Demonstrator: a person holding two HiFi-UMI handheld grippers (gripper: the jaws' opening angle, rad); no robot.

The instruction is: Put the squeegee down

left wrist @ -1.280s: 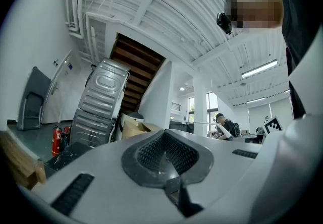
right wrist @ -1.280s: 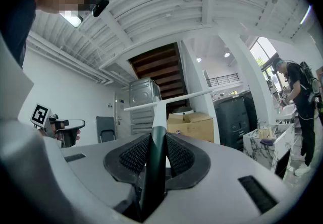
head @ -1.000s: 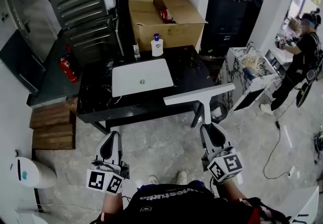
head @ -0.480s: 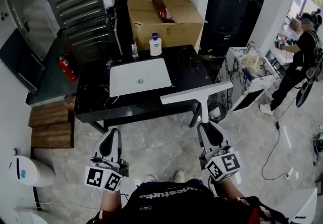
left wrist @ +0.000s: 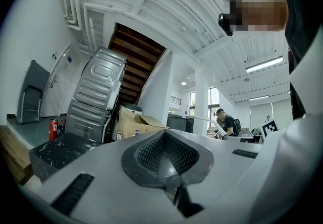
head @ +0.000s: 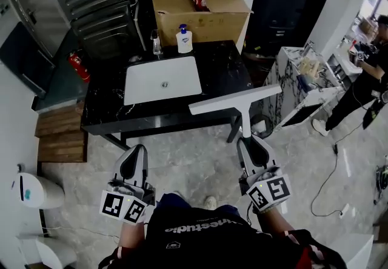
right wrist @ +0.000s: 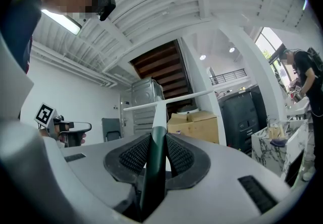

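Your left gripper (head: 134, 154): jaws pressed together, empty, over floor short of black counter (head: 227, 77). Hold it clear. White basin (head: 162, 78) set in counter ahead; don't land blade there. Your right gripper (head: 250, 143): pinching squeegee (head: 235, 102) by dark handle, white blade crosswise in air above counter's front right edge. Aim for bare stone right of basin, lower until blade rests flat, then spread jaws. Handle left overhanging edge could likely tip it off.

Held level, side by side: left tool (head: 134, 162) jaws together, right tool (head: 249, 144) clamped on the squeegee (head: 233, 102) handle.
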